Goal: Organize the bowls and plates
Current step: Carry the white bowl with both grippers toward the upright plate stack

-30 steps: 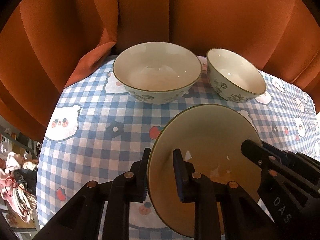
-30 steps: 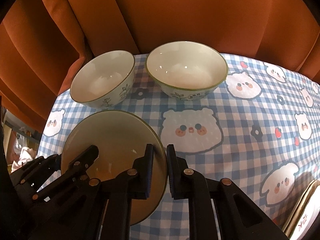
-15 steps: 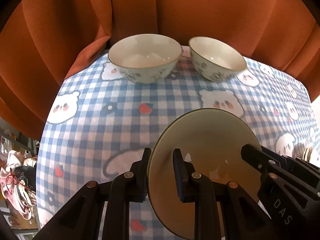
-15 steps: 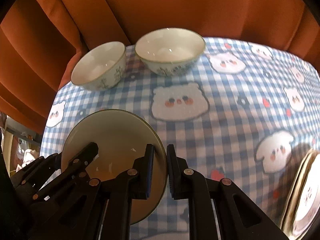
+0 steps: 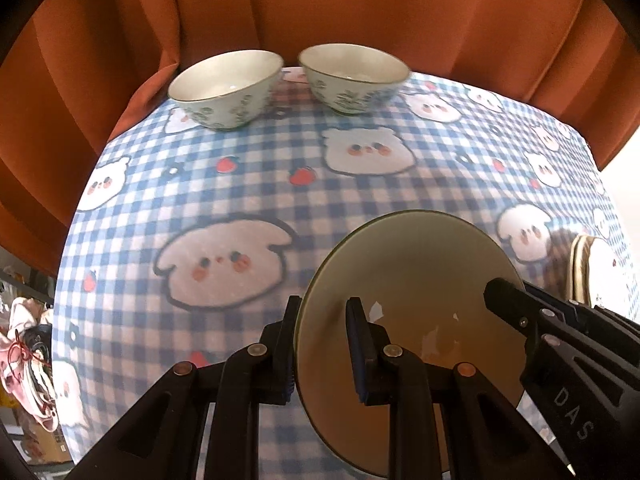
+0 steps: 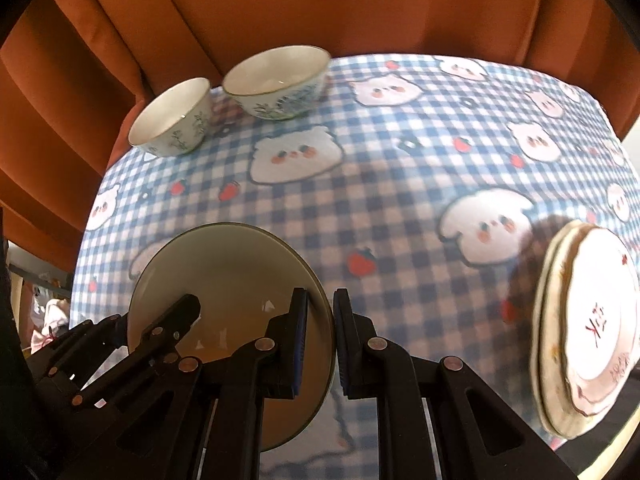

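Observation:
A cream bowl with a thin green rim hangs above the checked tablecloth, carried by both grippers. My left gripper is shut on its left rim. The right gripper is shut on its right rim, one pad inside and one outside. Two floral bowls stand side by side at the far edge, the left floral bowl and the right floral bowl. A stack of plates with a pink pattern lies at the right.
The blue and white checked tablecloth with bear faces and strawberries covers the table. An orange curtain hangs close behind the far edge and at the left. Cluttered items lie below the table's left edge.
Both grippers have drawn back from the two floral bowls, carrying the cream bowl toward the near right. The floral bowls look smaller and farther. The plate stack has come into view.

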`<state>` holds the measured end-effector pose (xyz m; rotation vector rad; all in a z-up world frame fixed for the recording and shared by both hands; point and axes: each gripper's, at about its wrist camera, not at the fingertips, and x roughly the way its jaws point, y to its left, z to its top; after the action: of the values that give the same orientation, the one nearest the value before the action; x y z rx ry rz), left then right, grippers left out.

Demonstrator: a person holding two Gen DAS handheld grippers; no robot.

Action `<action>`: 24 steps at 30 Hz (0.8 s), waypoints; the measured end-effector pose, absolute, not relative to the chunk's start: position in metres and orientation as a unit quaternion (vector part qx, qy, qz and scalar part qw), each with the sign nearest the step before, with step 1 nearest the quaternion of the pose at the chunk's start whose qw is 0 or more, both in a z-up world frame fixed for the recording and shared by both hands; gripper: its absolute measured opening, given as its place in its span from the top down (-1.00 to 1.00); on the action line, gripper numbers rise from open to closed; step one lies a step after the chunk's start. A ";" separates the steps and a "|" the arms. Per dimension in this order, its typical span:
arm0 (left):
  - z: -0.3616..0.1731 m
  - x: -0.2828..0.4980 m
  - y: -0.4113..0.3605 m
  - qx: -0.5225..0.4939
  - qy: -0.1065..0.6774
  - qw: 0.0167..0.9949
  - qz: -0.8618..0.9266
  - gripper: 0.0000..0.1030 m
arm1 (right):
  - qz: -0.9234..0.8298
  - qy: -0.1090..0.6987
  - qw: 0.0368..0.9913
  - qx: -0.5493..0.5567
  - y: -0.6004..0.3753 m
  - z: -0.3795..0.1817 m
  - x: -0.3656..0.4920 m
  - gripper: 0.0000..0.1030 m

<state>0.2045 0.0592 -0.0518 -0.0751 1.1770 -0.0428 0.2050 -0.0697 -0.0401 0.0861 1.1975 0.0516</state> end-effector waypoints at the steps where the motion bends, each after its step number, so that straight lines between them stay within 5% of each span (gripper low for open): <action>1: -0.051 0.203 0.054 -0.035 0.556 0.830 -0.021 0.61 | 0.024 0.564 0.824 0.040 -0.075 -0.040 0.201 0.68; 24: -0.054 0.180 -0.038 -0.045 0.567 0.822 0.008 0.61 | 0.043 0.580 0.813 0.032 -0.169 -0.045 0.173 0.68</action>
<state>0.1802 -0.0385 -0.0541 -0.0951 1.2074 0.0180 0.1730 -0.1689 -0.0449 0.0689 1.2386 0.0920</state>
